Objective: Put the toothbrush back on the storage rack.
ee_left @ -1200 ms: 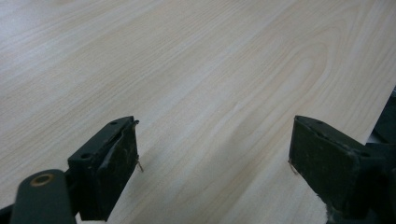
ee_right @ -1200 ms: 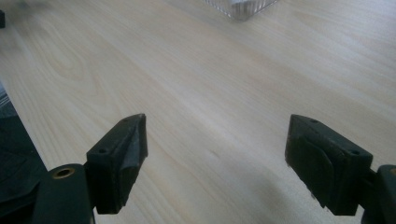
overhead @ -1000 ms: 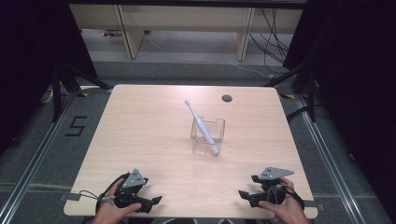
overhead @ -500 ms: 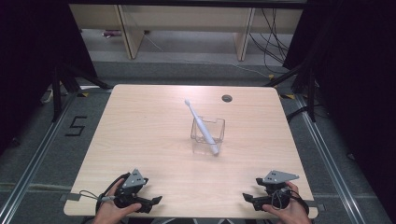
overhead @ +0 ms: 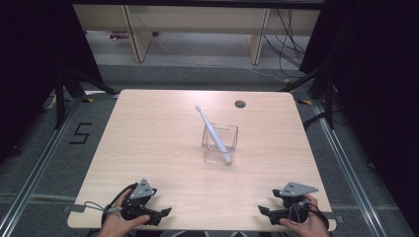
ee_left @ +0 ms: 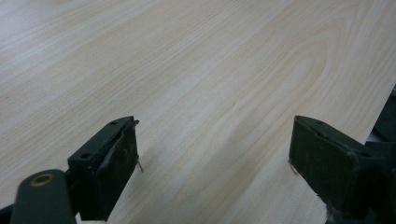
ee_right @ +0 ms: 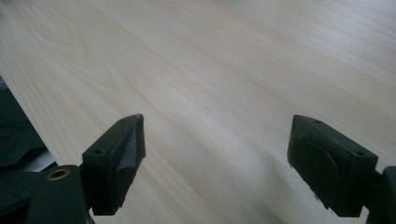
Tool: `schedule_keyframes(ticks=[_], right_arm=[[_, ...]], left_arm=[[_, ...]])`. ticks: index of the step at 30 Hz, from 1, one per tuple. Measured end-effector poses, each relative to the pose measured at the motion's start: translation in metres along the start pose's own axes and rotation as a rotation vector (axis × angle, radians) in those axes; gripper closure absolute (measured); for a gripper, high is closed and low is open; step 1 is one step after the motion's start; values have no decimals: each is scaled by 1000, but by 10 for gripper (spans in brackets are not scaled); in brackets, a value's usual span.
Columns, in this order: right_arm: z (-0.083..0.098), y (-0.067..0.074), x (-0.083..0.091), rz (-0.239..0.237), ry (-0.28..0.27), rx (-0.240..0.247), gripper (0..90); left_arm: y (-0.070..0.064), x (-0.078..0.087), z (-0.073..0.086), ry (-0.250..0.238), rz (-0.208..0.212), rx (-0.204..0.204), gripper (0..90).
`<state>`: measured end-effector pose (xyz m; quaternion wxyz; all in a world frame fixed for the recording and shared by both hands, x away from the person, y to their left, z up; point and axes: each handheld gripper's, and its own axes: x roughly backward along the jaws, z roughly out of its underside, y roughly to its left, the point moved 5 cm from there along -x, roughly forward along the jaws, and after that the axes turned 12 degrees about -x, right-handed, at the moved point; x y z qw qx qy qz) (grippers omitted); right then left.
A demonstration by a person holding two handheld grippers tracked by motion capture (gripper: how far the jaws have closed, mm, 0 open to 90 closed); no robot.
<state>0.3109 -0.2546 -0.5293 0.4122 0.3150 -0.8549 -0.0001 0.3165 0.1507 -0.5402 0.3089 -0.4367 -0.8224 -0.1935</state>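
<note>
While parked at the near edge of the desk (overhead: 148, 138), wide open and empty: left claw (overhead: 160, 213) by the near left corner, right claw (overhead: 267, 212) by the near right. Nothing but bare wood between either pair of jaws, seen along the left claw (ee_left: 215, 140) and the right claw (ee_right: 217, 135) alike.

Well ahead, near the desk's middle: a white toothbrush (overhead: 213, 133), tilted, lower end seemingly down in a clear holder (overhead: 232, 131), head up and leaning toward the far left, out past the rim.

Likely trouble, judged from that layout:

- Tipping or shoving the holder with a jaw during the reach. Clear walls, so edges hard to judge, and probably little weight to resist a knock.
- Dragging the holder up with the brush by lifting straight instead of along the lean, with the handle jamming against the rim.
- Pinching at the thin neck near the head and letting the heavier handle swing or slip free.
- Nudging the leaning brush sideways with an open jaw before closing, and sending it rolling, perhaps toward the cable hole (overhead: 240, 104) at the far side.
- Colliding, if reaching with both claws at once for so small a target.

Safer, probably: going in with one claw and closing on the thick handle just above the rim.
</note>
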Motion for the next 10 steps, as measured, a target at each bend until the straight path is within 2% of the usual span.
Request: schedule_keyframes(ticks=[1,5,7,10], right_arm=[[0,-1,1,9,0,1,198],[0,-3,1,10,-7,14,198],[1,-1,1,3,3,-3,200],[1,-2,0,-16,1,7,200]], left_arm=[[1,1,1,12,0,-14,149],[2,0,1,14,-9,-18,149],[2,0,1,13,-9,-18,149],[2,0,1,13,-12,-16,149]])
